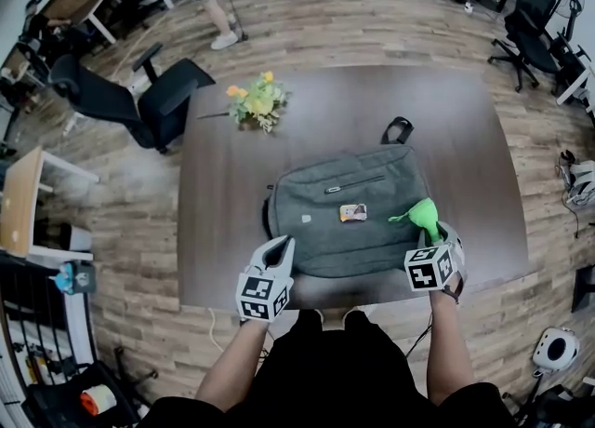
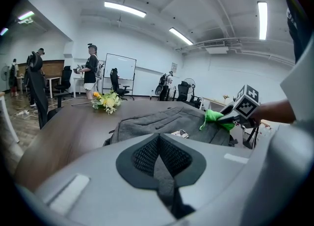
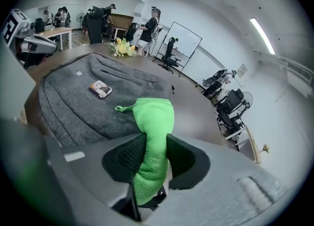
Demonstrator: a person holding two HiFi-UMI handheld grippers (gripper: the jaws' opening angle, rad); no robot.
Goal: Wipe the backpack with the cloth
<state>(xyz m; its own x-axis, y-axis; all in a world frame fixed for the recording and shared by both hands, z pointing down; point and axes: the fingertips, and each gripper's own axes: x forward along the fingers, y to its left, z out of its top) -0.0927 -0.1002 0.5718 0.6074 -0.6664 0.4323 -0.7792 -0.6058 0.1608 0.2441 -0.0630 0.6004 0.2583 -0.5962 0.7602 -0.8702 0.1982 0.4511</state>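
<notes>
right gripper view: right gripper (image 3: 152,147) clenched on bright green terry cloth (image 3: 153,117) | left gripper view: left gripper (image 2: 158,157) jaws together, empty | head view only: grey fabric backpack (image 1: 335,221) flat on dark wooden table (image 1: 223,198), cloth over its right part, both grippers low at near edge | count: one backpack, one cloth, two grippers

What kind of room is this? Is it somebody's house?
Not a house, most likely an office: rolling office chairs stand around, a whiteboard is at the back, and long strip lights run along the ceiling. The backpack lies on a big meeting-style table.
</notes>
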